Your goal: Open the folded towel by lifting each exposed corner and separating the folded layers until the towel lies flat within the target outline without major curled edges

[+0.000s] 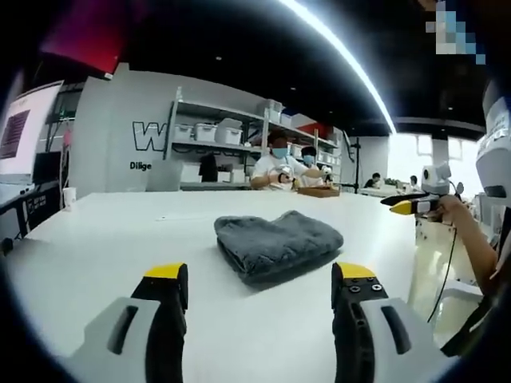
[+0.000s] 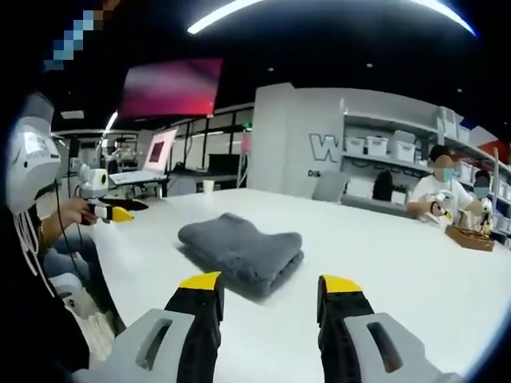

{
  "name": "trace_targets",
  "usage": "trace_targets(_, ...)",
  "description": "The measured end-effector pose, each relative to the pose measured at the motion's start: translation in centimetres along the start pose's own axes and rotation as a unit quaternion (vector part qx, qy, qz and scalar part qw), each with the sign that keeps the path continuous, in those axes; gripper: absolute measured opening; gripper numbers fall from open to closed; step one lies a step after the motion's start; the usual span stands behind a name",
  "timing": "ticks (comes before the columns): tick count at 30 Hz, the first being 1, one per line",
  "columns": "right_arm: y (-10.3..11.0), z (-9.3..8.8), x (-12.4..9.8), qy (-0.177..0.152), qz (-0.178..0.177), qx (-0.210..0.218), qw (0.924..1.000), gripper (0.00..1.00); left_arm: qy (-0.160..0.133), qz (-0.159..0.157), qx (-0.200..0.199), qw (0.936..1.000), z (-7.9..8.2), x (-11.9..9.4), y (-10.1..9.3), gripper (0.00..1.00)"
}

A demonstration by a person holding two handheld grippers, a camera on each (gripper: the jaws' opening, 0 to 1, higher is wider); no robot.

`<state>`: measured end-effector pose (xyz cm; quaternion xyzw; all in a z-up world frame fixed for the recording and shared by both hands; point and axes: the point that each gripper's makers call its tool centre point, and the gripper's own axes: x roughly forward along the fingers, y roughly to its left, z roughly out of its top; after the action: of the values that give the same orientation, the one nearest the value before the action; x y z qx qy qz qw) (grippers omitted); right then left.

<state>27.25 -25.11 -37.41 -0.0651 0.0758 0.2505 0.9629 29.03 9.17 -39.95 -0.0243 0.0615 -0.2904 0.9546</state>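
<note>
The grey towel (image 1: 278, 244) lies folded into a thick pad on the white table (image 1: 104, 239), ahead of both grippers and touched by neither. In the left gripper view its long axis runs across the picture, rounded fold toward the camera. In the right gripper view (image 2: 239, 250) the layered edges face right. The left hand-held gripper (image 1: 262, 281) has its jaws spread, empty. The right hand-held gripper (image 2: 261, 290) is likewise spread and empty.
</note>
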Motion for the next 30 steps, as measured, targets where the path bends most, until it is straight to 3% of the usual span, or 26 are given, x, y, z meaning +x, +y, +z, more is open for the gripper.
trace_targets(30, -0.1, 1.5, 2.2, -0.005, 0.019, -0.020, 0.9996, 0.41, 0.002, -0.043, 0.012, 0.9990, 1.1, 2.8, 1.0, 0.67)
